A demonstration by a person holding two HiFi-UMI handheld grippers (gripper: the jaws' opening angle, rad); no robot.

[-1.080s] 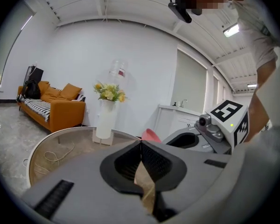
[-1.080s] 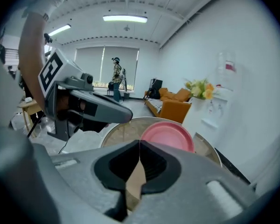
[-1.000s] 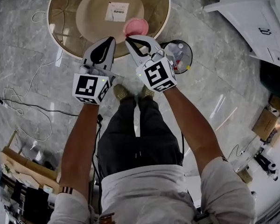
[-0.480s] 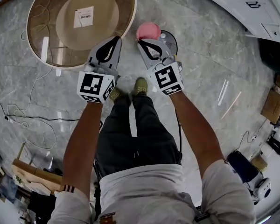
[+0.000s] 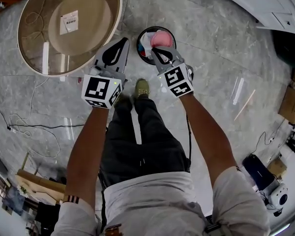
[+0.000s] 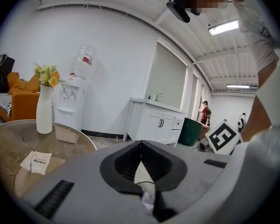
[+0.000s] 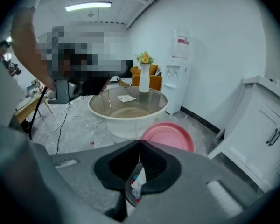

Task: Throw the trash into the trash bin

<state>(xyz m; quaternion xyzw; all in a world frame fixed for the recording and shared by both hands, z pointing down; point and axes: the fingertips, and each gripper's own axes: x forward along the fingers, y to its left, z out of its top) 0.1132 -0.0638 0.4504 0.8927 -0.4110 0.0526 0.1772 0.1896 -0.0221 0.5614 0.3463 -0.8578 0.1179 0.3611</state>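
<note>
Right claw [image 7: 140, 143]: jaws are pressed together on the near rim of the pink plate [image 7: 168, 136]; nothing else is seen between them.

Left claw [image 6: 141, 143]: tips are seen meeting and nothing is pinched. It is held to the left of the right claw and just off the bin's left edge, so it is not the arm for this move.

Plate: it is carried ahead of the right claw's tips, fanning out away from them. Being round, it has no long axis; what counts is the disc's plane, which is seen tilted, with its top face turned up and back toward the claw.

Bin [image 5: 138, 42]: it is placed directly below the right claw's tips and the plate. From the head view the plate is seen over the far part of the bin's mouth. Other rubbish is already seen inside.

Judgement: release is all that is left. The plate's far edge may overhang the rim, so tipping it nose-down first is advised.

Further off, beyond the left claw: a round glass table [image 5: 115, 21].
</note>
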